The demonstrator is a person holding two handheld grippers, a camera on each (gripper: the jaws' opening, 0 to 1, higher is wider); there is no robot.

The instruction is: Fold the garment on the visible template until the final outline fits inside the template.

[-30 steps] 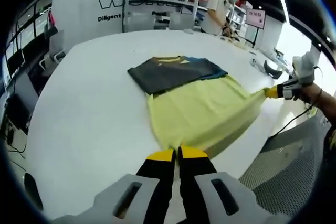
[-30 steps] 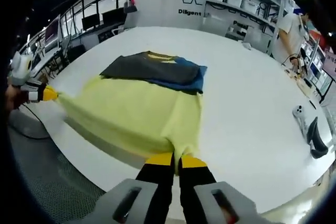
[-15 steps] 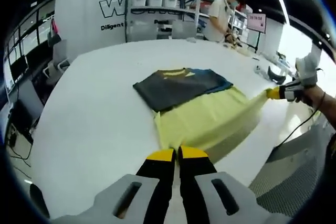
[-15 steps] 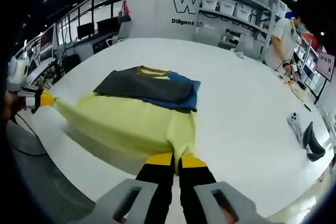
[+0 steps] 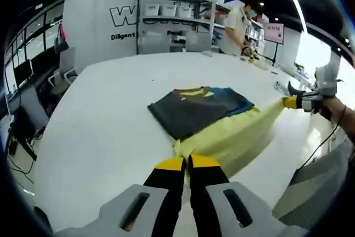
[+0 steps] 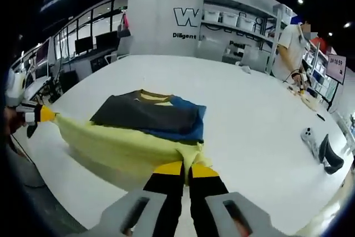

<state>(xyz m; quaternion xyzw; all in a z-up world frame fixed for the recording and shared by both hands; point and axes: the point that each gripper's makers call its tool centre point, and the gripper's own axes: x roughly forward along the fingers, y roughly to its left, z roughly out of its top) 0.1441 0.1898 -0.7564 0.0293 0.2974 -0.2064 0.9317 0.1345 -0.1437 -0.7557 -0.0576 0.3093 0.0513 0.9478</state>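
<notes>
A garment lies on the white table (image 5: 100, 120): a dark grey and blue upper part (image 5: 197, 109) with a yellow collar, and a pale yellow lower part (image 5: 233, 137) lifted off the table. My left gripper (image 5: 187, 164) is shut on one yellow hem corner. My right gripper (image 6: 186, 167) is shut on the other corner (image 6: 183, 151). In the left gripper view the right gripper (image 5: 291, 102) appears at the right, held by a hand, with the hem stretched between the two. In the right gripper view the left gripper (image 6: 41, 115) is at the left edge. No template outline is visible.
Shelves with white bins (image 5: 177, 18) stand beyond the table, and a person (image 5: 236, 23) stands by them. A phone (image 6: 307, 135) and a dark object (image 6: 328, 155) lie near the table's right side. Desks with monitors (image 6: 83, 45) line the left.
Both grippers have risen and moved toward the dark upper part, carrying the yellow hem. The yellow panel now covers less table and hangs as a taut raised band.
</notes>
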